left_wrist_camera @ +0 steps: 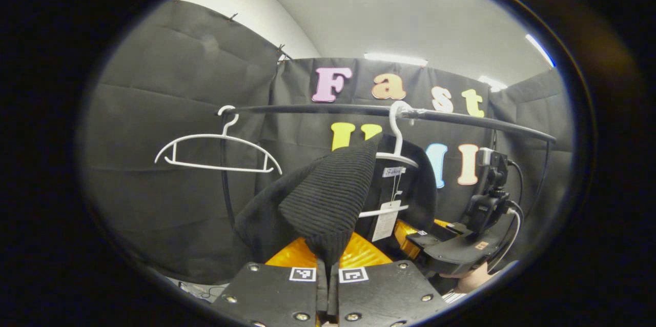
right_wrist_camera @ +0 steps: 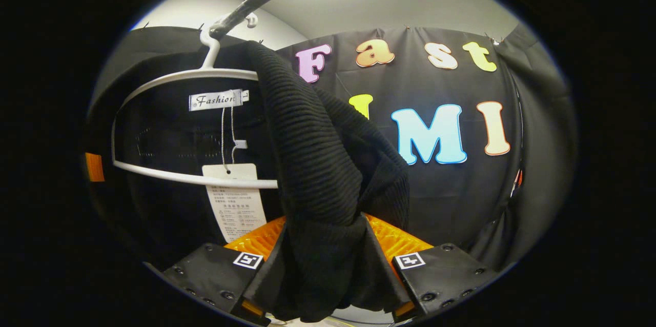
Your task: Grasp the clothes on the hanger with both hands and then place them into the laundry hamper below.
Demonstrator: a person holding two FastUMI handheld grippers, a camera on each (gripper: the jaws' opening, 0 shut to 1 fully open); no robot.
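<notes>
A black ribbed knit garment (left_wrist_camera: 328,199) hangs from a white hanger (left_wrist_camera: 397,155) hooked on the dark rail (left_wrist_camera: 307,109). My left gripper (left_wrist_camera: 328,265) is shut on a pulled-out fold of its shoulder, low in the left gripper view. To the right there, my right gripper (left_wrist_camera: 412,237), held by a hand (left_wrist_camera: 471,281), reaches into the garment's other side. In the right gripper view, my right gripper (right_wrist_camera: 328,240) is shut on a thick bunch of the garment (right_wrist_camera: 318,152). This shoulder has slipped off the hanger (right_wrist_camera: 184,77). A paper tag (right_wrist_camera: 236,204) dangles inside.
An empty white hanger (left_wrist_camera: 215,152) hangs on the rail to the left of the garment. The rail (right_wrist_camera: 256,1) runs overhead in the right gripper view. Black cloth walls close in behind and on both sides. Cables (left_wrist_camera: 515,214) trail from the right gripper.
</notes>
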